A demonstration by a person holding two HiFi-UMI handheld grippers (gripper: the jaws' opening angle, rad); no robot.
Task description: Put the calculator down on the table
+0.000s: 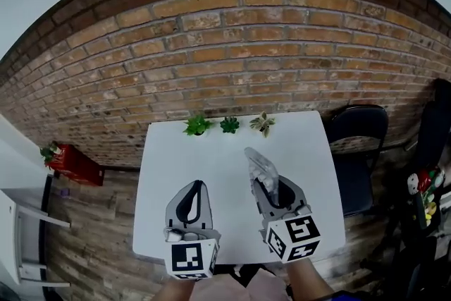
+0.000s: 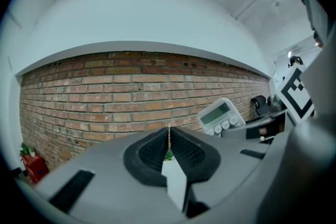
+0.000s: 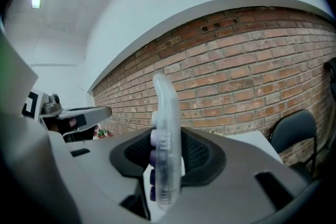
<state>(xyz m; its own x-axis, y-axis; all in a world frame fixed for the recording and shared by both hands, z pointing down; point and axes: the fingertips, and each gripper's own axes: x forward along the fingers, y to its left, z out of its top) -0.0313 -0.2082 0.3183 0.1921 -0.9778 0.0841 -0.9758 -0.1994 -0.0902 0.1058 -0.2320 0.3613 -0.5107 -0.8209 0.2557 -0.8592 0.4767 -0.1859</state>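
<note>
The calculator [image 1: 258, 166], pale with a clear cover, is clamped on edge between the jaws of my right gripper [image 1: 268, 183], above the right half of the white table [image 1: 218, 158]. In the right gripper view the calculator [image 3: 166, 149] stands edge-on between the pads, its purple keys facing left. My left gripper [image 1: 199, 185] hovers beside it over the table's near left part, jaws shut with nothing in them. From the left gripper [image 2: 169, 136], the calculator [image 2: 221, 115] shows its display and round keys to the right.
Three small potted plants [image 1: 229, 125] line the table's far edge against a brick wall. A dark chair [image 1: 359, 129] stands right of the table. A red box [image 1: 72, 163] lies on the floor at the left, with white furniture [image 1: 21, 236] nearer.
</note>
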